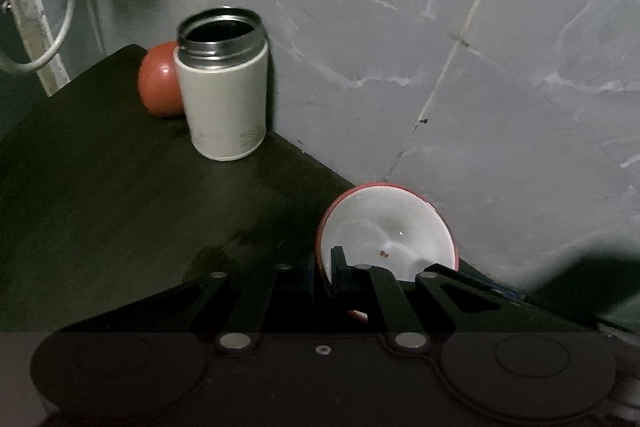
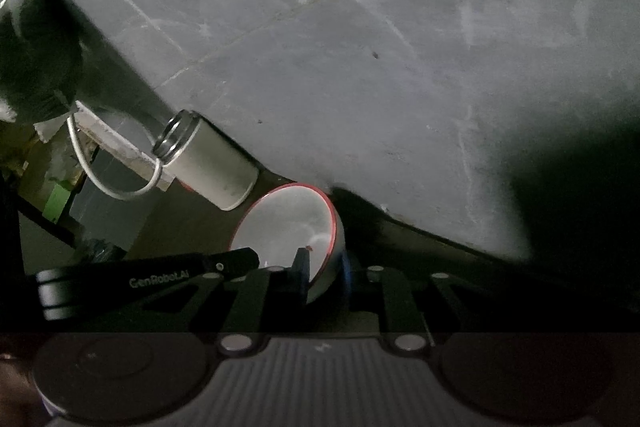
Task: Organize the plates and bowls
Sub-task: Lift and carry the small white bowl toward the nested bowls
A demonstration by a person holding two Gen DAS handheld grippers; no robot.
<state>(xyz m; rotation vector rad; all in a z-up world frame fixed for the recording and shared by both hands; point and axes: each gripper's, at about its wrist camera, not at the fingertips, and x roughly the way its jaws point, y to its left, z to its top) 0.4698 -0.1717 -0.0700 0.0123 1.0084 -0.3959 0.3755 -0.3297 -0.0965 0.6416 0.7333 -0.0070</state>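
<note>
Bowl [image 1: 390, 227]: white inside, red rim and red outside, small brown speck near the bottom. Tilted, mouth facing up and toward the camera, at the edge of a dark table [image 1: 120, 187] against a grey wall. A second red bowl [image 1: 158, 85] sits far back on the table, upside down, half hidden behind a canister.
</note>
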